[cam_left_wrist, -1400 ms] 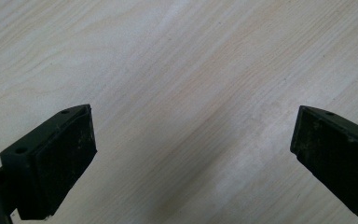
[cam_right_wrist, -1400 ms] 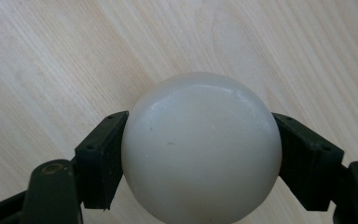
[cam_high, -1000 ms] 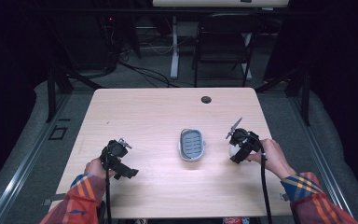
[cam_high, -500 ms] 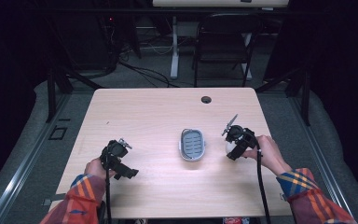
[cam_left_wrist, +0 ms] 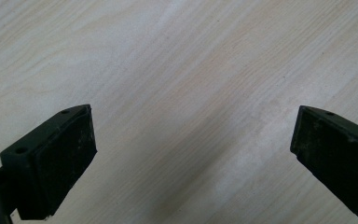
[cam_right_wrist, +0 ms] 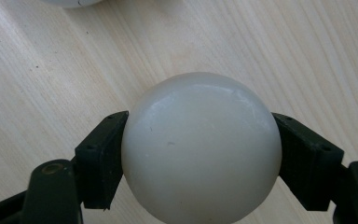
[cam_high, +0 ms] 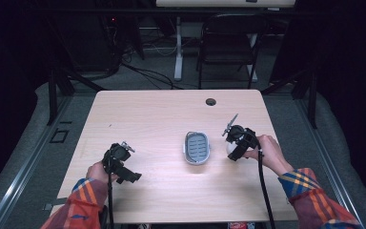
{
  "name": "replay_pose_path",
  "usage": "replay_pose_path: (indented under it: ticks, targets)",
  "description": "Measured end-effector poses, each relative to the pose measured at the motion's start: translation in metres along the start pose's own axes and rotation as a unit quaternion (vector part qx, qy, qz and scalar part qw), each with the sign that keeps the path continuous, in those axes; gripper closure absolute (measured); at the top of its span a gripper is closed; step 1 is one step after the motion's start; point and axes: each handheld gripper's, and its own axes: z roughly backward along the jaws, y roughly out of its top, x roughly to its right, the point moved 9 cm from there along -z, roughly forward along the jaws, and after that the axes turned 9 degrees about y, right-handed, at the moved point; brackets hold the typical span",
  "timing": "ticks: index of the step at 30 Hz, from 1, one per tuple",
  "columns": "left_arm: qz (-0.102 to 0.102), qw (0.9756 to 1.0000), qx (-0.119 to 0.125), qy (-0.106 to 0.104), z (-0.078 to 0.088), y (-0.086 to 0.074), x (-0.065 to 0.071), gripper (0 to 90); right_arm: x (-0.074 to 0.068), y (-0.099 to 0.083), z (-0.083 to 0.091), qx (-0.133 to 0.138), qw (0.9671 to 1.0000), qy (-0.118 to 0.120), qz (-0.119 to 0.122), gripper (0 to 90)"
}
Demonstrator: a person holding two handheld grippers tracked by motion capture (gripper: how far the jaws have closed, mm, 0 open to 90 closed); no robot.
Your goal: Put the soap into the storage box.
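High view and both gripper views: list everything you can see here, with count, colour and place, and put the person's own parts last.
table: one, light wood, centre of the high view
dish: one, grey oval with a ribbed inside, middle of the table
ball: one, white, between the right gripper's jaws, right of the dish
hole: one, dark, near the table's far edge
chair: one, dark, on the floor beyond the table
left gripper: one, black, jaws wide open over bare wood, near left
right gripper: one, black, shut on the ball
sleeves: two, orange and blue plaid, bottom corners
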Motion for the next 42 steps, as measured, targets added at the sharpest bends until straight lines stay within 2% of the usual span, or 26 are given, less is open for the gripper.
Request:
replay_pose_path:
  ticks: [3,4,21,27,29,30,42]
  targets:
    - [0.002,1.0000,0.000,0.000,0.000,0.000,0.000,0.0,0.000,0.003,0.001,0.001,1.0000,-0.001,0.002,24.0]
    - [0.001,1.0000,0.000,0.001,0.000,0.000,0.000,0.0,0.001,0.003,0.002,-0.007,0.9999,-0.003,0.007,24.0]
    - [0.000,1.0000,0.001,0.002,0.000,0.000,-0.001,0.0,0.001,0.018,0.006,0.000,0.9999,0.002,0.014,24.1]
    - [0.000,1.0000,0.001,0.003,0.000,0.000,0.000,0.0,0.000,0.022,0.007,-0.008,0.9998,-0.002,0.020,24.0]
    - [-0.001,1.0000,0.000,0.002,0.000,-0.001,0.000,0.0,-0.002,0.025,0.005,0.004,0.9999,0.004,0.016,24.0]
    - [-0.002,1.0000,-0.001,0.002,0.000,-0.001,0.000,0.0,-0.002,0.025,0.007,-0.002,0.9998,0.001,0.021,24.1]
    - [-0.004,1.0000,-0.001,0.002,0.001,-0.001,0.000,0.0,-0.005,0.047,0.015,0.013,0.9995,0.002,0.029,24.0]
